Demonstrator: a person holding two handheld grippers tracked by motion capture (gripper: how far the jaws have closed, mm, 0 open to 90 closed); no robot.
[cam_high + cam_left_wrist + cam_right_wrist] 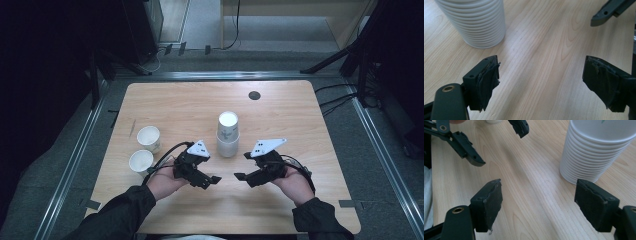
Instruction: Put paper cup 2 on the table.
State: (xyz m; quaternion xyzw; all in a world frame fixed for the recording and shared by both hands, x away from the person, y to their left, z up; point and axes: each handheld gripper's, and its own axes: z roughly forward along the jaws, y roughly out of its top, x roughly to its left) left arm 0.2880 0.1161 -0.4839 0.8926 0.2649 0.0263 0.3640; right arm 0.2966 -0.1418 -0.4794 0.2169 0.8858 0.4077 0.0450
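On the pale wooden table (280, 100), a tall stack of white ribbed paper cups (227, 134) stands just beyond the left gripper (212, 181) and right gripper (241, 175), both spread wide, empty.

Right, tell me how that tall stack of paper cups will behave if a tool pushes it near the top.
The stack of paper cups stands tall on a narrow base, so a high push would probably tip it rather than slide it. Its many nested rims suggest thin paper walls, likely light and easily crushed. The bare wooden table looks smooth, so a low push may slide it.
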